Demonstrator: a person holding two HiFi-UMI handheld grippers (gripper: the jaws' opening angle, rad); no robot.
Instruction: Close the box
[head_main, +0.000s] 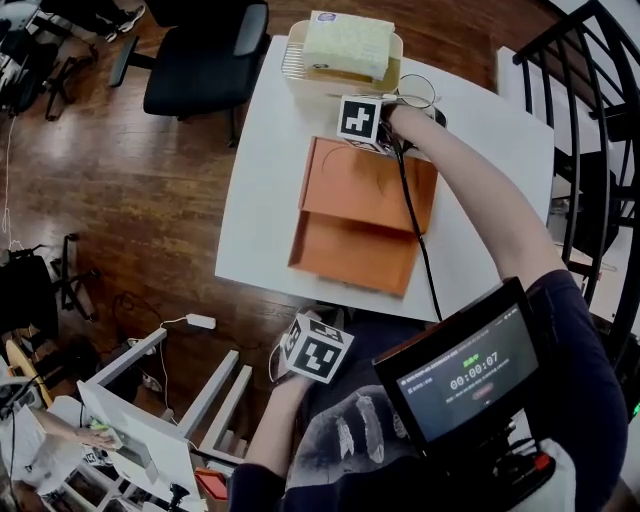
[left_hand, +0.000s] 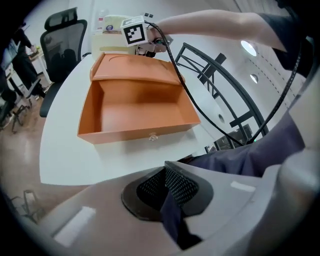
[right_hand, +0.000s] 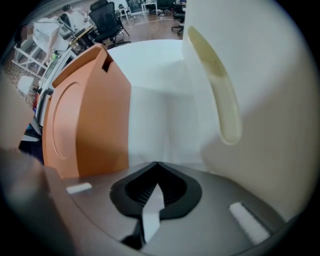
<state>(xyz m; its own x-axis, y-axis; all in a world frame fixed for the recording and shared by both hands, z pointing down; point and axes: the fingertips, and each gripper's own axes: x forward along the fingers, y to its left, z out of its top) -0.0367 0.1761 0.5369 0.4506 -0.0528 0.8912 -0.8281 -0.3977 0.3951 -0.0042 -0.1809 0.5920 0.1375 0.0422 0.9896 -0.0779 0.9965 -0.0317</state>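
An orange box lies open on the white table. Its lid stands partly raised at the far end. In the left gripper view the box's hollow is bare, with a small clasp on the near wall and the lid leaning behind. My right gripper is at the lid's far edge, shut on nothing; in its own view the lid stands just to its left. My left gripper hangs below the table's near edge over the person's lap, shut and holding nothing.
A cream basket holding a pale block stands just beyond the box, close to the right gripper; its wall fills that view's right. A black office chair is at the far left. A black stair railing runs along the right.
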